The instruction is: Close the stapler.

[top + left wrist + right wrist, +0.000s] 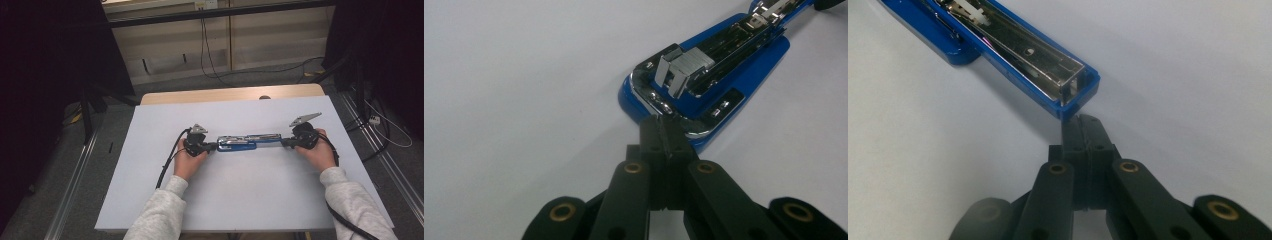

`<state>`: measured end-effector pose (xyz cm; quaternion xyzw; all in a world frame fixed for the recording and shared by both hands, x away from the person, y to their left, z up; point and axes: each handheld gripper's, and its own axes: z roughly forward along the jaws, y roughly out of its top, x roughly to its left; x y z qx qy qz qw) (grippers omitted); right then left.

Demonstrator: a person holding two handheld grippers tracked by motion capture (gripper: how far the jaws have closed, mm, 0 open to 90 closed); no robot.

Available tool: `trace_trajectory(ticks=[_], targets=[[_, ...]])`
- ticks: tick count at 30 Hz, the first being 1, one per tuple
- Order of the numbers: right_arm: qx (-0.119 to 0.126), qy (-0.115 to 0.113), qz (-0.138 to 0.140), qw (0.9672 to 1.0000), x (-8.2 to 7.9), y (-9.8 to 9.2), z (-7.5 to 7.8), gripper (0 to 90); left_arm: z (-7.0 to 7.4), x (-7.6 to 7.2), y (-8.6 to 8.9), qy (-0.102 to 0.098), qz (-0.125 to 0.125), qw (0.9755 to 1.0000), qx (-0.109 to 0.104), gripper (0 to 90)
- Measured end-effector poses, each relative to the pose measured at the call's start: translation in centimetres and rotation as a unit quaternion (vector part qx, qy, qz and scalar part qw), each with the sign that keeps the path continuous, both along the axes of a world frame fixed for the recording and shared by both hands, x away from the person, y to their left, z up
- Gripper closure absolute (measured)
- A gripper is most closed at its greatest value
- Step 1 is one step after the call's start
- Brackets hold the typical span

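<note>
Closest in, two grey sleeves (160, 215) rise from the bottom edge of the high view, reaching toward the blue stapler (248, 142) at the middle of the white tabletop (240, 195). That stapler lies swung fully open, flat on the surface, stretched left to right in one long line.

Starting at the stapler's left end: the left hand (189, 161) grips the left hand-held gripper (214, 146), whose jaws are clenched together. In the left gripper view the tips of this left hand-held gripper (663, 131) sit right against the rounded blue base, touching its chrome rim, and a block of staples (684, 67) rests just past that rim.

Moving along the stapler, the chrome magazine runs toward its right end.

At that right end, the right hand (319, 150) holds the right hand-held gripper (284, 143), jaws likewise clenched with nothing between them. In the right gripper view the right hand-held gripper (1086, 131) tips sit just beside the squared blue end of the stapler (1018, 52); actual contact is hard to tell.
</note>
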<state>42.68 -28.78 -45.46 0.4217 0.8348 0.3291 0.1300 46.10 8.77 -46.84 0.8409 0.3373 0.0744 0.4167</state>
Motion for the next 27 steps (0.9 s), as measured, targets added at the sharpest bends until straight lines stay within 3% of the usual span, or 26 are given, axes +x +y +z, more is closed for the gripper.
trace_trajectory(ticks=[1, 10, 13, 21, 27], targets=[[0.001, -0.001, 0.0, 1.0, 0.0, 0.0, 0.0, 90.0, 0.0, 0.1, 0.1, 0.007, -0.002, 1.0, -0.001, 90.0], [0.014, -0.011, 0.004, 0.9998, 0.0, 0.0, 0.4, 90.0, 0.0, 0.1, 0.1, 0.006, -0.001, 1.0, 0.0, 90.0], [0.029, -0.025, 0.001, 0.9992, 0.0, 0.0, 1.0, 90.0, 0.0, 0.2, 0.2, 0.004, -0.006, 1.0, 0.001, 90.0], [0.041, -0.046, 0.012, 0.998, 0.2, 0.9, 1.9, 89.6, 0.0, 0.2, 0.2, 0.001, -0.007, 1.0, 0.002, 90.0], [0.044, -0.048, 0.01, 0.9979, 0.1, 1.5, 1.8, 76.1, 0.1, 0.3, 0.4, 0.002, 0.004, 1.0, 0.0, 84.1]])
